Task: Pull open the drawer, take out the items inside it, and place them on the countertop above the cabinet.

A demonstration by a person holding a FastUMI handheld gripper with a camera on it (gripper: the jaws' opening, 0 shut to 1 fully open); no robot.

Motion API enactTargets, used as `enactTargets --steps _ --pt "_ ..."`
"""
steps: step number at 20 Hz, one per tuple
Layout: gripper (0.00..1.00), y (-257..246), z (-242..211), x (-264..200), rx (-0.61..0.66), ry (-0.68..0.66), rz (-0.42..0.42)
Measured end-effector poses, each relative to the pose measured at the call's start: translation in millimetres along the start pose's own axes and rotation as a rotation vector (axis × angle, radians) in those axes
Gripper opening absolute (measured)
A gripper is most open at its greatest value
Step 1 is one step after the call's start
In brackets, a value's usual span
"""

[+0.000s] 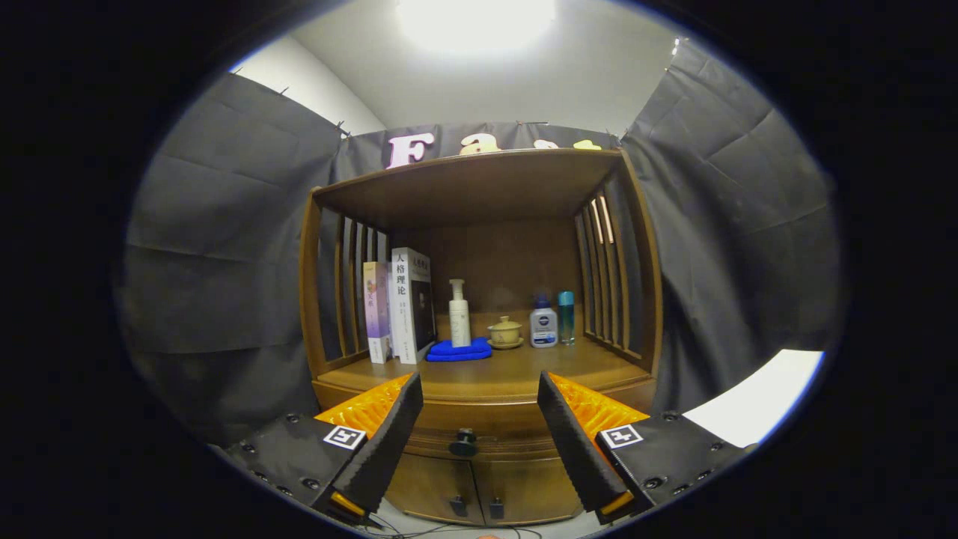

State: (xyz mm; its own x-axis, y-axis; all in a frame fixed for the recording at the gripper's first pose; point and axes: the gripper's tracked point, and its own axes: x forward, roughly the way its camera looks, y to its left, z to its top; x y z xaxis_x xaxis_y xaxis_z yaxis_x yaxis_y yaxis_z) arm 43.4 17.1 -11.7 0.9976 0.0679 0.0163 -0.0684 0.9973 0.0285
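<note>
A brown wooden cabinet stands ahead of me, its drawer (479, 427) shut, with a dark round knob (464, 443) at its middle. The knob sits between my two fingers, some way beyond them. My gripper (479, 389) is open and holds nothing, its black and orange fingers (389, 434) spread wide. Above the drawer lies the countertop (516, 373), roofed by a shelf top. The drawer's inside is hidden.
On the countertop stand two books (400, 307), a white pump bottle (459, 314) on a folded blue cloth (458, 350), a small lidded cup (505, 332), a white bottle (543, 323) and a teal bottle (566, 317). Two cabinet doors (479, 490) sit below the drawer.
</note>
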Motion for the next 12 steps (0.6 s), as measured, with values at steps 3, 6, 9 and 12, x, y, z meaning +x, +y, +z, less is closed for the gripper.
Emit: enactTargets --steps 3,6,9,12 --pt "0.98 1.3 -13.2 21.7 0.007 0.022 0.011" --pt "0.98 4.6 -35.5 42.4 -0.015 0.054 0.020" --pt "0.98 8.1 -68.4 63.2 -0.031 0.111 0.022" --pt "0.98 11.3 -97.3 73.9 -0.046 0.159 0.028"
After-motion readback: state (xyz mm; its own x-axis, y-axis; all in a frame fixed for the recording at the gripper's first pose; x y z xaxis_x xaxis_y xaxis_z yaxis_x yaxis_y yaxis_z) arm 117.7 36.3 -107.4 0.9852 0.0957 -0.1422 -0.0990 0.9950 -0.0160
